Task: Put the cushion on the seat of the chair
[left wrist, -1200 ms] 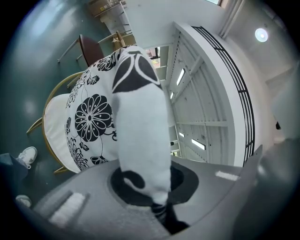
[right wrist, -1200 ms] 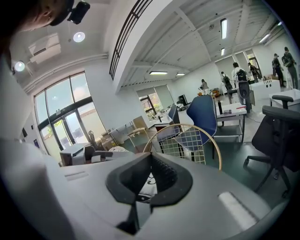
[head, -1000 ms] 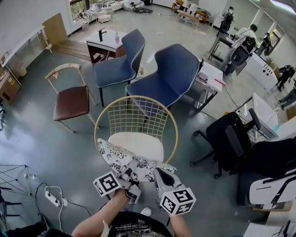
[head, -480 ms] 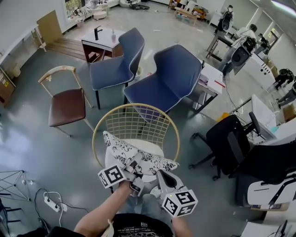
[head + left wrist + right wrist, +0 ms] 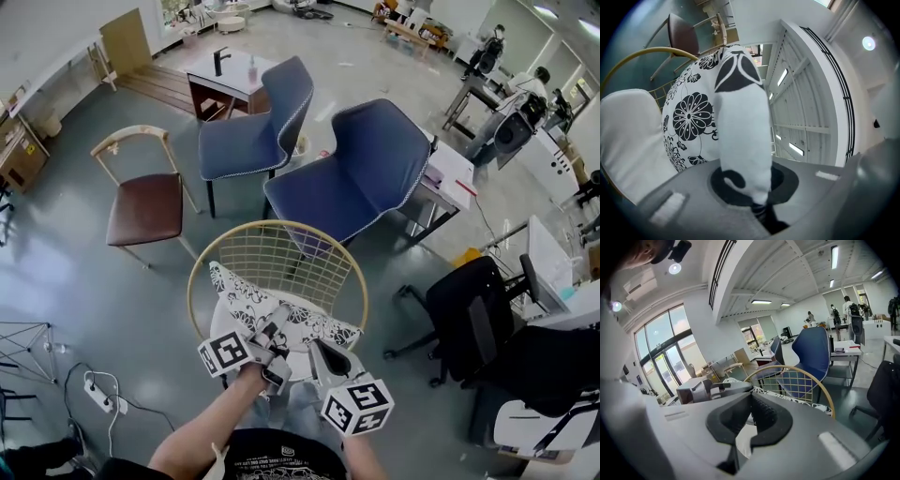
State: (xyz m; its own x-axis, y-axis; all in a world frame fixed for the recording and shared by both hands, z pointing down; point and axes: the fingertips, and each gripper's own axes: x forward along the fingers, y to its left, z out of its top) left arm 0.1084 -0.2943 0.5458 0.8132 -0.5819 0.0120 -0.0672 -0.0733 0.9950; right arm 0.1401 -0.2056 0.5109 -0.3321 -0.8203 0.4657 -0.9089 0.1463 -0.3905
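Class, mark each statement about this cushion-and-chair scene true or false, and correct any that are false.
1. The left tongs are closed on a corner of the cushion. True.
2. The cushion is plain blue. False: it is white with a black flower print.
3. The cushion lies on the brown chair's seat. False: it is held at the gold wire-backed chair, over its white seat pad.
4. Two blue chairs stand beyond the gold wire-backed chair. True.
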